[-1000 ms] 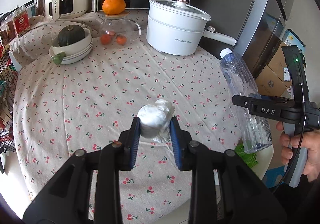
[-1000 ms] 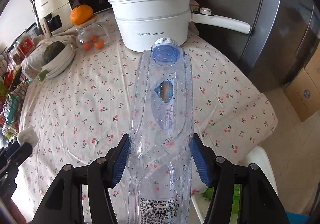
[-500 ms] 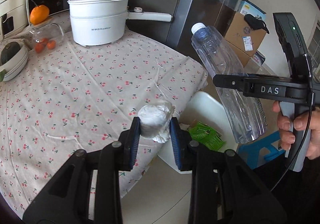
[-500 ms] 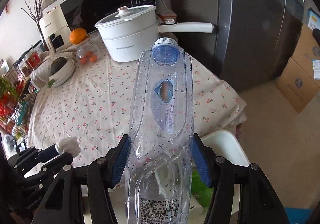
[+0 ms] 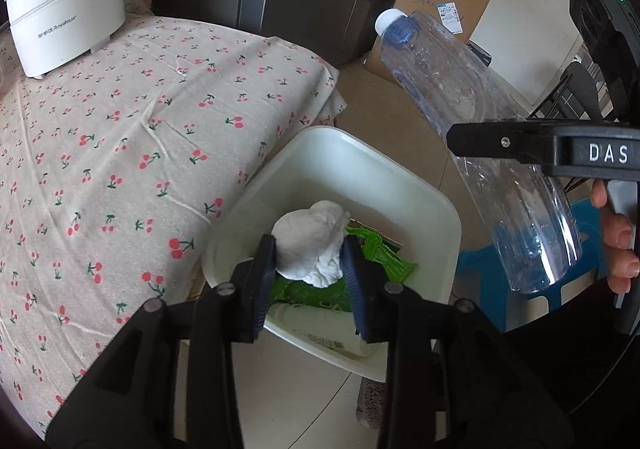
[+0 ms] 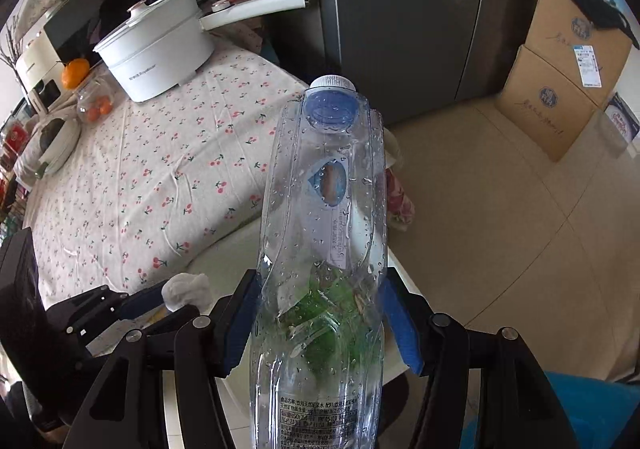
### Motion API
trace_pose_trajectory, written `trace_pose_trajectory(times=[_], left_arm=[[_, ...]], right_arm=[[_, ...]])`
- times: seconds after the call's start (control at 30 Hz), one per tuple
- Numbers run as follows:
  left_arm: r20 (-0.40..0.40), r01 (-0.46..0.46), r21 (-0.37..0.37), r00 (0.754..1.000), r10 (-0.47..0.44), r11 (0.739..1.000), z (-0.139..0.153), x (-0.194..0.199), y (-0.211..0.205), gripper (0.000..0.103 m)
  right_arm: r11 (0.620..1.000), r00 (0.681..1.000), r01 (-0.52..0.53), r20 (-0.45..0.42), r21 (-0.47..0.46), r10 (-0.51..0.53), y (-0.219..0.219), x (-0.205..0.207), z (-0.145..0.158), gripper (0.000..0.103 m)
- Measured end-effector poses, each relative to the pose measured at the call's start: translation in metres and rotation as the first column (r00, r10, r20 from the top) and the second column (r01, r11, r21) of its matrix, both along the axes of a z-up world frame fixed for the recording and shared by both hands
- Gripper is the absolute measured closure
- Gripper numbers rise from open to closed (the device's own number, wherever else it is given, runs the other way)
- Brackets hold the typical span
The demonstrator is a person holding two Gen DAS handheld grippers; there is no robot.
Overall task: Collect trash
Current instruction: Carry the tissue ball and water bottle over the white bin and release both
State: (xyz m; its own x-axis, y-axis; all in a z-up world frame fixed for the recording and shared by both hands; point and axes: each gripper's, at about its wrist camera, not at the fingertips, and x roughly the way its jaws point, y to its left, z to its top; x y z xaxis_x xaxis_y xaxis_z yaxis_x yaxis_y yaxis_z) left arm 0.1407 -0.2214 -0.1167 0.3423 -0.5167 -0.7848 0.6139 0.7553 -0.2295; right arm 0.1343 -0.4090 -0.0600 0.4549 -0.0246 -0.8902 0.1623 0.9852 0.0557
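Observation:
My left gripper (image 5: 310, 261) is shut on a crumpled white paper wad (image 5: 310, 245) and holds it over the white trash bin (image 5: 420, 193) beside the table. The bin holds a green wrapper (image 5: 380, 255) and a white bottle (image 5: 320, 323). My right gripper (image 6: 320, 309) is shut on an empty clear plastic water bottle (image 6: 326, 217) with a white cap, held above the bin's right side; the bottle also shows in the left wrist view (image 5: 472, 129). The left gripper with the wad shows in the right wrist view (image 6: 186, 289).
The table with the cherry-print cloth (image 5: 120, 129) lies left of the bin. A white electric pot (image 5: 68, 13) stands on it. A dark fridge (image 6: 400, 9) and cardboard boxes (image 6: 560, 69) stand behind. A blue stool (image 5: 480, 269) sits right of the bin.
Both grippers have swung right, off the table and toward the floor. The paper wad now hangs over the bin and the bottle is beside it above the bin's edge.

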Motion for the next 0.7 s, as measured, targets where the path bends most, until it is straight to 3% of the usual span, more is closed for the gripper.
trace_pose_trajectory(times=[0.07, 0.13, 0.33, 0.47, 0.7], left_arm=[[-0.007, -0.004, 0.011, 1.0, 0.005, 1.0, -0.005, 0.0, -0.002, 0.057], [-0.008, -0.017, 0.015, 1.0, 0.017, 1.0, -0.005, -0.001, 0.0, 0.04], [0.027, -0.093, 0.056, 0.995, 0.091, 0.994, 0.007, -0.005, 0.019, 0.019], [0.064, -0.191, 0.134, 0.981, 0.184, 0.972, 0.012, -0.008, 0.041, 0.013], [0.089, -0.3, 0.161, 0.953, 0.289, 0.94, 0.021, -0.013, 0.082, 0.003]], right_arm=[[1.0, 1.0, 0.01, -0.012, 0.001, -0.01, -0.006, -0.002, -0.003, 0.041], [1.0, 1.0, 0.017, -0.019, 0.001, -0.017, -0.011, -0.002, -0.005, 0.041], [1.0, 1.0, 0.017, -0.018, 0.002, -0.017, -0.008, -0.001, -0.006, 0.041], [1.0, 1.0, 0.012, 0.006, -0.028, -0.012, 0.003, 0.005, -0.008, 0.041], [0.998, 0.998, -0.023, 0.061, -0.062, 0.027, 0.03, 0.021, -0.024, 0.039]])
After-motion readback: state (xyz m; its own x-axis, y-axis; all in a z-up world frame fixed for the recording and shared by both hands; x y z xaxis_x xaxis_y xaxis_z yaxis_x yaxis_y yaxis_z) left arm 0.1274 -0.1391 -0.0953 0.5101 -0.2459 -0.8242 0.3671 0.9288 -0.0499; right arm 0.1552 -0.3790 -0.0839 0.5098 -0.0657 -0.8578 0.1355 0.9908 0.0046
